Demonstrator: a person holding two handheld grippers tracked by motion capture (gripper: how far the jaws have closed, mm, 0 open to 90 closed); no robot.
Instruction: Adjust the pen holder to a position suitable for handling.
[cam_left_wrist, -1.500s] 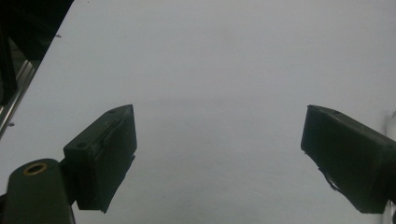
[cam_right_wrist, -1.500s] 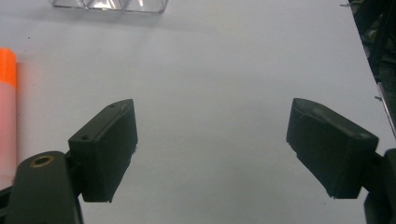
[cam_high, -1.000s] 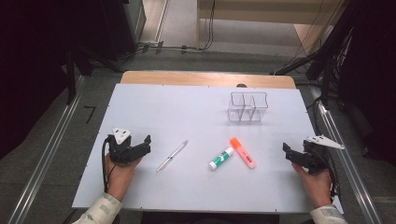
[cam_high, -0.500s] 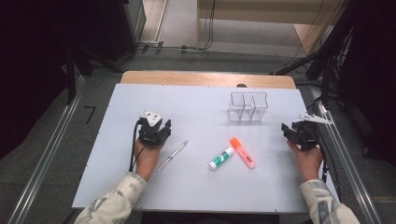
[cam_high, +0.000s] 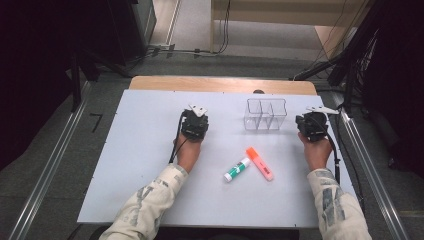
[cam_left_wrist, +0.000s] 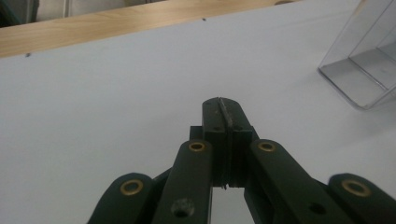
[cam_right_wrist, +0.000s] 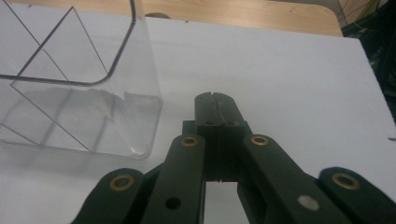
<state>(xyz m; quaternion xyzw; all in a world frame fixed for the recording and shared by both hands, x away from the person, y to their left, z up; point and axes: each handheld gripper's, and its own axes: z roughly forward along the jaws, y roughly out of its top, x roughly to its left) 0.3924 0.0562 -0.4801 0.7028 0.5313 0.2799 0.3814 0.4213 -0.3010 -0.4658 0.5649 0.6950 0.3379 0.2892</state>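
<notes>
Left claw: my left black two-jaw gripper (cam_high: 194, 125) stood over the middle of the white bench (cam_high: 135, 165), left of the clear plastic three-compartment organiser (cam_high: 265, 114); jaws pressed together. In the left gripper view (cam_left_wrist: 223, 103) a thin dark sliver seemed caught at the seam; I could not tell what it was.
Right claw: my right black two-jaw gripper (cam_high: 312, 126) sat near the bench's right edge, just beside the organiser; jaws closed on nothing (cam_right_wrist: 215, 99).
Organiser: near the far edge, right of centre, its compartments bare (cam_right_wrist: 84, 93).
Loose items: an orange highlighter (cam_high: 260, 163) and a green-and-white glue stick (cam_high: 236, 169) lay close together toward the near edge, between my hands.
</notes>
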